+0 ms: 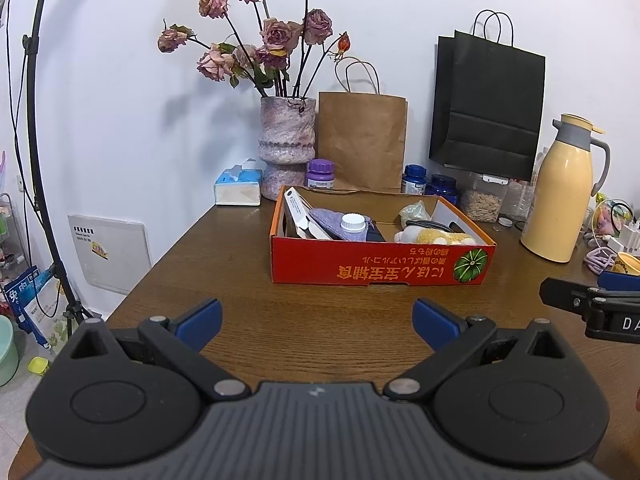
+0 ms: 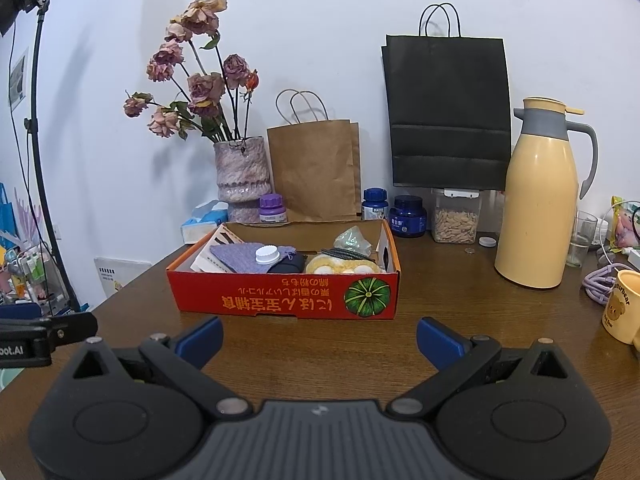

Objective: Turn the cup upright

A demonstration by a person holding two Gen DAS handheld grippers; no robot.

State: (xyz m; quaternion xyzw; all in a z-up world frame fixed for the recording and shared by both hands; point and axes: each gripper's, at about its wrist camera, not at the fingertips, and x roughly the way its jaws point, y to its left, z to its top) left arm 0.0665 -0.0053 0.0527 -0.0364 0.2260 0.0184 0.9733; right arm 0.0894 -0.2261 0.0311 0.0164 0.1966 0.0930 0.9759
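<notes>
A yellow cup [image 2: 621, 307] with a bear print stands on the brown table [image 2: 320, 364] at the far right, cut off by the frame edge. In the left wrist view only its top [image 1: 629, 265] shows, behind the other gripper's black body. My right gripper [image 2: 320, 340] is open over bare table, left of the cup and apart from it. My left gripper [image 1: 318, 322] is open too, with nothing between its blue pads and far left of the cup.
A red cardboard box [image 2: 280, 300] of small items sits mid-table ahead of both grippers. Behind it are a vase of dried roses [image 2: 242, 172], paper bags, jars and a cream thermos [image 2: 540, 208]. A glass [image 2: 582, 240] and purple cable [image 2: 600, 280] lie near the cup.
</notes>
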